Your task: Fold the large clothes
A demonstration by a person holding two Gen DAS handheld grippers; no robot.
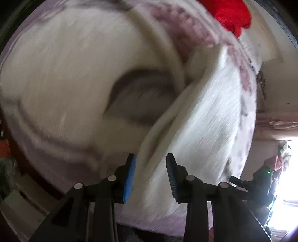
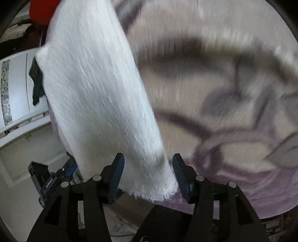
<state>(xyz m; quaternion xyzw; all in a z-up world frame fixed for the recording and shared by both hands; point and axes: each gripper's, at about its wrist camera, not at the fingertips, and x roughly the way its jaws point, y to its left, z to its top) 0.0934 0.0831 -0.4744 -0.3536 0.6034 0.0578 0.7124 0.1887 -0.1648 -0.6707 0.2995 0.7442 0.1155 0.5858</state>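
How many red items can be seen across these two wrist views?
1, as far as the blur allows: a red item at the top right of the left wrist view, and at the top left of the right wrist view, behind the white garment. Others may be hidden.

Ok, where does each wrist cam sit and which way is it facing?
Left wrist: on the left gripper, facing the white garment on the patterned blanket; own fingers show, and the right gripper.
Right wrist: on the right gripper, facing the same garment; own fingers show, and the left gripper.
Shared: garment, blanket, red item.
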